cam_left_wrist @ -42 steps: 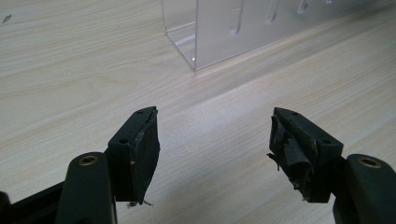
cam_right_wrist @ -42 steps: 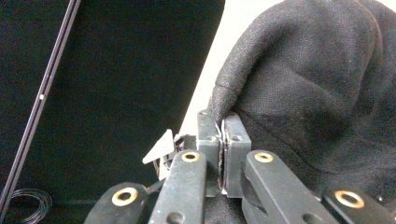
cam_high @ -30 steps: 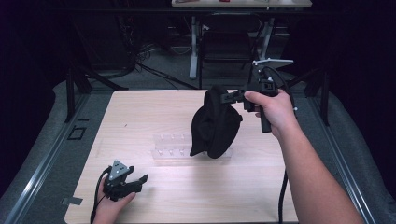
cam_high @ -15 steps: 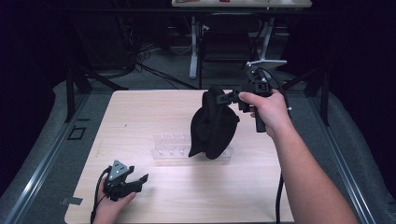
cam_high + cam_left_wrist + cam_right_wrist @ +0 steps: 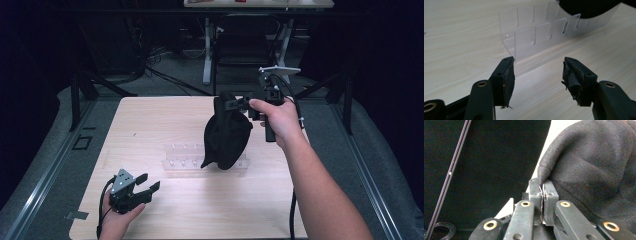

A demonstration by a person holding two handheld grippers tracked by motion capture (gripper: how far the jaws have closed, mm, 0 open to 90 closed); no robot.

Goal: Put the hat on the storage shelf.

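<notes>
A black cloth pouch (image 5: 227, 135) hangs from my right gripper (image 5: 235, 104), which is shut on a fold of its upper edge (image 5: 543, 182). The dark fabric (image 5: 594, 165) bulges to the right of the jaws in the right gripper view. The pouch's lower end dangles over the right part of a clear plastic rack (image 5: 182, 156) lying on the table. My left gripper (image 5: 147, 182) rests at the table's front left, pointing toward the rack (image 5: 536, 35). Its jaws (image 5: 537, 72) stand open and have just been closing a little, with nothing between them.
The light wooden table (image 5: 160, 120) has bare surface left of and in front of the rack. Beyond the far edge stand dark table legs and cables (image 5: 150, 70) on the floor. A cable (image 5: 292, 210) trails from the right gripper along the forearm.
The right hand has shifted slightly left with the pouch still hanging from its gripper. The left hand has stayed in place.
</notes>
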